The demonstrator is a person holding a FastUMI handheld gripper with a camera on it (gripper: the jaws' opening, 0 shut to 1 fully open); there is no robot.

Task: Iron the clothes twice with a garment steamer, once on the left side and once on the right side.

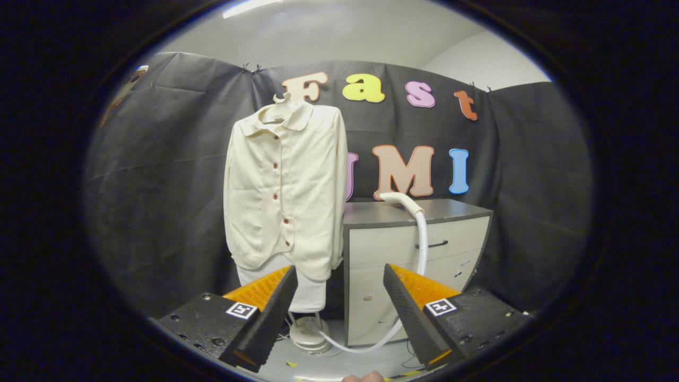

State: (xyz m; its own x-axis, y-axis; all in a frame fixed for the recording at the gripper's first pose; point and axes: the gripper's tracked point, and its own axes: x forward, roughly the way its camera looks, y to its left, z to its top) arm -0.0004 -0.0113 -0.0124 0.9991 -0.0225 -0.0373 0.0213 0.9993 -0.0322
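Gripper view shows the gripper [339, 297] released and empty, the shirt [284, 191] hanging well ahead, the steamer head [400, 200] resting on the cabinet [419, 249]; judged next: reach and grasp the head.

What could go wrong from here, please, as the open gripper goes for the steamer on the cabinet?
The gripper is open and holds nothing. The steamer head lies at the cabinet top's front edge, so a nudge might knock it off. Its white hose loops down to the floor and could snag. The hanging shirt may swing when pressed.
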